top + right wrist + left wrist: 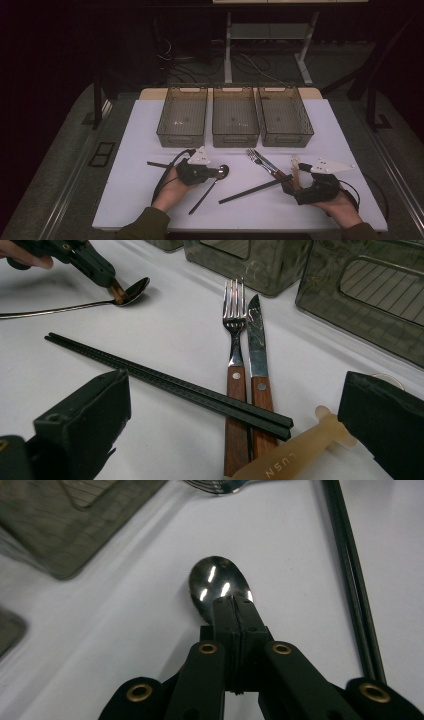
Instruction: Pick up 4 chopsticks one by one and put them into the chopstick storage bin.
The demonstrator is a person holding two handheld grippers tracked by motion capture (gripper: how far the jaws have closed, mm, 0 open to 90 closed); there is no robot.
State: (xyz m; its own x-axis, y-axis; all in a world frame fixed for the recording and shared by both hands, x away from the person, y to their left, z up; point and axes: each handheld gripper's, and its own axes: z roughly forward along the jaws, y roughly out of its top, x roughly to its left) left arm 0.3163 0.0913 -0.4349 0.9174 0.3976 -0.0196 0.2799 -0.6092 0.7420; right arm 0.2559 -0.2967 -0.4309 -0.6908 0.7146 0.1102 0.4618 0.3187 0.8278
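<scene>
A steel spoon (223, 171) lies on the white table (140, 200), its thin handle running toward the front edge. My left gripper (212, 173) is shut, its tips resting on the back of the spoon bowl (216, 577); I see nothing between the jaws. Wooden handles mark the fork (234, 325) and knife (256, 340), which lie side by side, with black chopsticks (165, 382) crossing them. My right gripper (235, 390) stands wide open around those handles and a pale plastic piece (290, 457), touching none of them. From that view, the left gripper (116, 290) is over the spoon (134, 290).
Three grey see-through bins (181, 139) (235, 140) (286, 140) stand in a row at the back of the table. A single black stick (157, 164) lies left of my left hand. The chopsticks (352, 590) run along the right of the left gripper view.
</scene>
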